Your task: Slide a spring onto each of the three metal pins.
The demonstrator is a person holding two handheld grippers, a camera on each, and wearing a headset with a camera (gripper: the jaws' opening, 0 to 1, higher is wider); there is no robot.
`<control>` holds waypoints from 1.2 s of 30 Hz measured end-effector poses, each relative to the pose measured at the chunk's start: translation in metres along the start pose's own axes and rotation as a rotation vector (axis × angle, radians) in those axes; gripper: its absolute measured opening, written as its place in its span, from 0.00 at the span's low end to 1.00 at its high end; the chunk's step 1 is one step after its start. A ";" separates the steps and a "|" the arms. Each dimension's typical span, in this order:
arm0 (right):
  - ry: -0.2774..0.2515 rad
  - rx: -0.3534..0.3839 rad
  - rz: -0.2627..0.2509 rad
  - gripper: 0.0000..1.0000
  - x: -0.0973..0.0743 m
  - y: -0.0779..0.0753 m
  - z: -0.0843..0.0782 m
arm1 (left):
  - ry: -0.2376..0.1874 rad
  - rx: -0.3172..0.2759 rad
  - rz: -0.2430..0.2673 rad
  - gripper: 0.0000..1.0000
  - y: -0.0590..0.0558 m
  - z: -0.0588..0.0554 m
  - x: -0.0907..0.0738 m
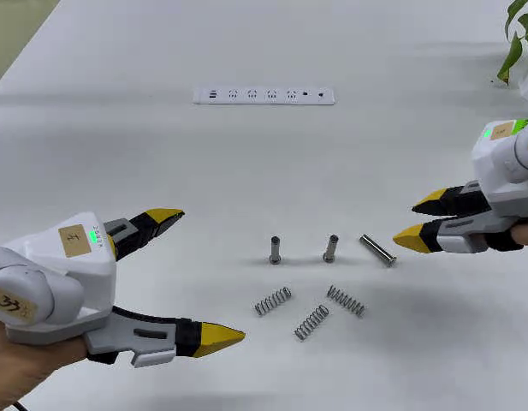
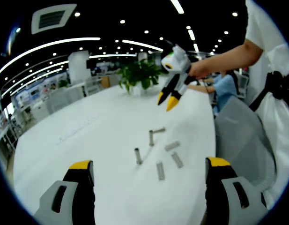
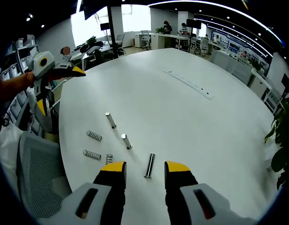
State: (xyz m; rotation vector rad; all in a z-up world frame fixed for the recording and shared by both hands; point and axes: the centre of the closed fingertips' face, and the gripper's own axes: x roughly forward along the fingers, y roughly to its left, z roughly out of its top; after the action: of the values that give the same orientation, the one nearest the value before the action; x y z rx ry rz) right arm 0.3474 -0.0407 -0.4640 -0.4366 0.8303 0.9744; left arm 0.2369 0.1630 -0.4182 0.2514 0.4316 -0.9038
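Observation:
Two metal pins (image 1: pixel 275 249) (image 1: pixel 331 247) stand upright on the white table (image 1: pixel 161 154). A third pin (image 1: pixel 377 250) lies flat to their right. In front of them lie three loose springs (image 1: pixel 273 300) (image 1: pixel 311 322) (image 1: pixel 345 300). My left gripper (image 1: pixel 195 276) hovers wide open at the near left, well short of the springs. Right of the lying pin, my right gripper (image 1: pixel 415 221) is open and holds nothing. In the right gripper view the lying pin (image 3: pixel 149 165) shows just ahead of that gripper (image 3: pixel 145 166), between its yellow tips. The left gripper view has the springs (image 2: pixel 160 170) ahead of the left gripper (image 2: pixel 150 163).
A white power strip (image 1: pixel 264 95) lies at the far middle of the table. Plant leaves (image 1: pixel 516 34) hang at the far right corner. Grey mesh chairs (image 3: pixel 36 173) stand along the table's near edge.

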 end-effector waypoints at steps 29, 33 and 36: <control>0.217 0.053 0.007 0.19 0.070 0.007 -0.021 | -0.004 -0.045 -0.005 1.00 0.009 -0.011 0.007; 0.236 0.058 0.013 0.17 0.074 0.006 -0.024 | -0.007 -0.050 -0.001 1.00 0.011 -0.011 0.008; 0.242 0.064 0.012 0.17 0.076 0.005 -0.025 | -0.007 -0.052 -0.001 1.00 0.012 -0.012 0.009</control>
State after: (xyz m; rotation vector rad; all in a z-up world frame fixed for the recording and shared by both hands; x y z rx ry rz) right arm 0.3555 -0.0131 -0.5389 -0.5013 1.0806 0.9145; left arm 0.2479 0.1684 -0.4321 0.2007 0.4477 -0.8930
